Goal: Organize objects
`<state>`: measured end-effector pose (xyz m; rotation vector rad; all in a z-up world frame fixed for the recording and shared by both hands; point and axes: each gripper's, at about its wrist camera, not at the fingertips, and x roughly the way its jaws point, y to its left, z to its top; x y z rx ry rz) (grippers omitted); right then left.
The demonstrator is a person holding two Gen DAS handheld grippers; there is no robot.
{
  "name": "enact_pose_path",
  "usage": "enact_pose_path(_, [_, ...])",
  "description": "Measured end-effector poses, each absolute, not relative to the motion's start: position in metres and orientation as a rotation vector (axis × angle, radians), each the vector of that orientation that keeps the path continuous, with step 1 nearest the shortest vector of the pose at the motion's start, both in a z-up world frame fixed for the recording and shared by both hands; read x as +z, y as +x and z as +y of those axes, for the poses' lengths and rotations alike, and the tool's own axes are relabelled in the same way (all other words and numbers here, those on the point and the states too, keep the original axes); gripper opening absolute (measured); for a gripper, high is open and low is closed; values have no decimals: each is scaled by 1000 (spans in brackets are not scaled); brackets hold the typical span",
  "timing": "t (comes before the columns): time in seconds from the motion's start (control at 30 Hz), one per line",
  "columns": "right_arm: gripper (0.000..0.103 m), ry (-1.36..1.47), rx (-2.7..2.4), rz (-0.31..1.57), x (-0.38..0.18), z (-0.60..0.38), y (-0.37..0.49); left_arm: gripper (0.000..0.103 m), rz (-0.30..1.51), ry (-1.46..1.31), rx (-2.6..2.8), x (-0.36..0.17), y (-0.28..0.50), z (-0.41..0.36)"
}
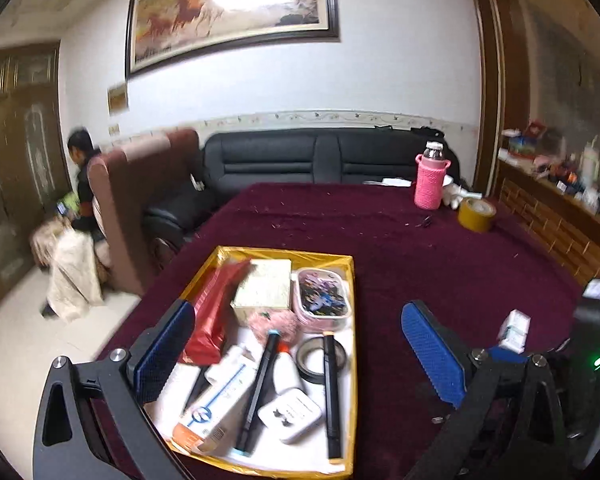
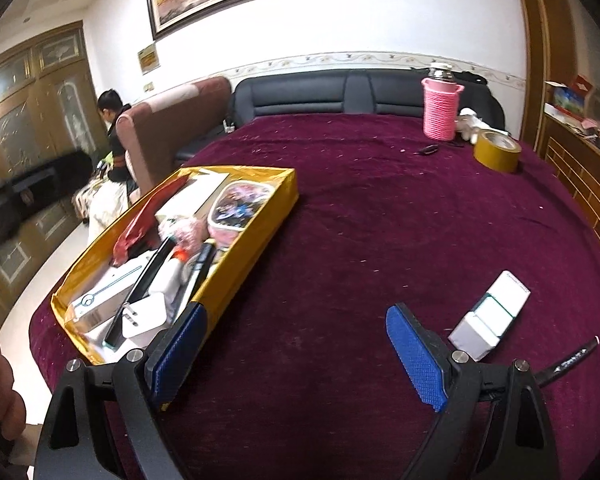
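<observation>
A yellow tray on the maroon tablecloth holds several items: a red packet, a cream box, a clear lidded container, black markers, a tape ring, a white charger. My left gripper hovers open over the tray with nothing between its fingers. In the right wrist view, my right gripper is open above bare cloth, right of the tray. A small white box and a black pen lie just right of it.
A pink-sleeved bottle and a roll of brown tape stand at the table's far right. A black sofa and a brown chair are beyond. A person sits at the far left. A cluttered sideboard is on the right.
</observation>
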<state>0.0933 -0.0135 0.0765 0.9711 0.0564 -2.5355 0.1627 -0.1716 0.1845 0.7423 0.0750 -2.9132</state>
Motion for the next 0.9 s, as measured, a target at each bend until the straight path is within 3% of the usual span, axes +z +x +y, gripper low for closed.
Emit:
enact_pose_path(0.13, [94,957,-2520,107,80,-29,99,103,172,772,-2940,180,165,-185])
enact_pose_path(0.57, [94,912,-2499,240,88,-68,112,103,57,726,-2658,166,165,-214])
enact_pose_path(0.9, [95,915,-2484,306,86,-90,117,103,144,749,-2644,163,170,-241])
